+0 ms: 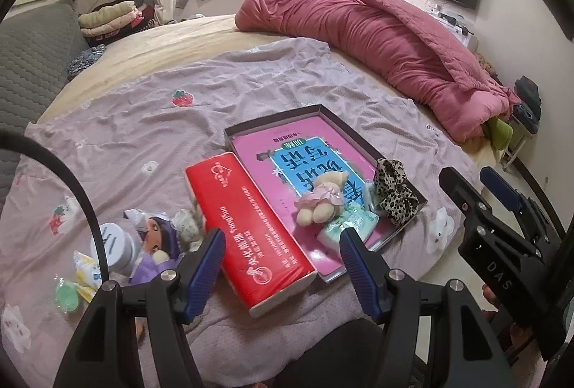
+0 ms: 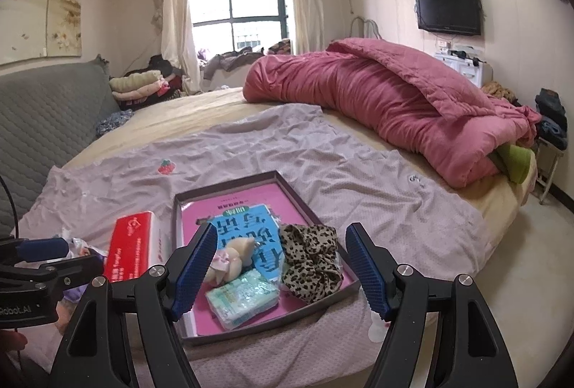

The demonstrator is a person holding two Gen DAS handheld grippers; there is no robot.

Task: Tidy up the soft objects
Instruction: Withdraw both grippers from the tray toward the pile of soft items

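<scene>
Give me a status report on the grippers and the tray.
Left gripper open, empty. Right gripper open, empty. Tray holds bear, scrunchie, tissue pack. Red tissue box and doll outside it.

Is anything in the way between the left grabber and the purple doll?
Nothing visible blocks it. The left gripper is open over the red tissue pack, and the purple doll lies just left of its left finger, uncovered on the blanket.

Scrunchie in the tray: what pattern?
Leopard print, tan with dark spots; the scrunchie shows best in the right wrist view.
</scene>
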